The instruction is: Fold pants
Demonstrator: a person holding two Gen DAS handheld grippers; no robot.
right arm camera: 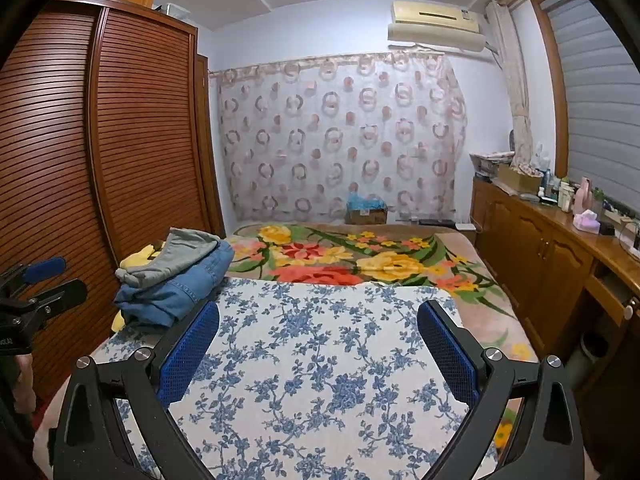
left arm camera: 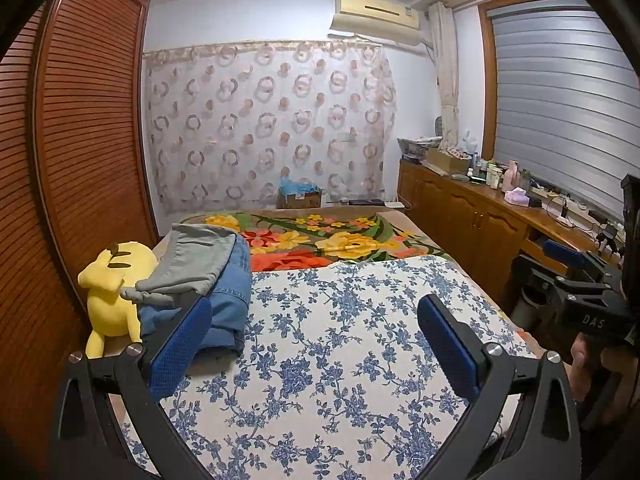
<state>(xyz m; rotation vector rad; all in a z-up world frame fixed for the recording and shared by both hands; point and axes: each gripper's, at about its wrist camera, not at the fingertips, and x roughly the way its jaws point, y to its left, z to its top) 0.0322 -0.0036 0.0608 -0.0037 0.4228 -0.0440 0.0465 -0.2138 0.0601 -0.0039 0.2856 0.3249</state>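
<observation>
A pile of folded clothes lies at the left edge of the bed: grey pants (left arm camera: 196, 264) (right arm camera: 176, 258) on top of blue jeans (left arm camera: 230, 300) (right arm camera: 176, 294). My left gripper (left arm camera: 316, 324) is open and empty above the blue-flowered white cloth (left arm camera: 340, 360), just right of the pile. My right gripper (right arm camera: 318, 328) is open and empty over the same cloth (right arm camera: 320, 360). The right gripper also shows at the right edge of the left wrist view (left arm camera: 576, 268), and the left gripper shows at the left edge of the right wrist view (right arm camera: 40, 276).
A yellow plush toy (left arm camera: 112, 292) lies beside the pile against the brown slatted wardrobe (left arm camera: 80, 140). A bright flowered blanket (left arm camera: 328, 244) covers the far half of the bed. A wooden cabinet (left arm camera: 480, 216) with bottles and clutter runs along the right wall.
</observation>
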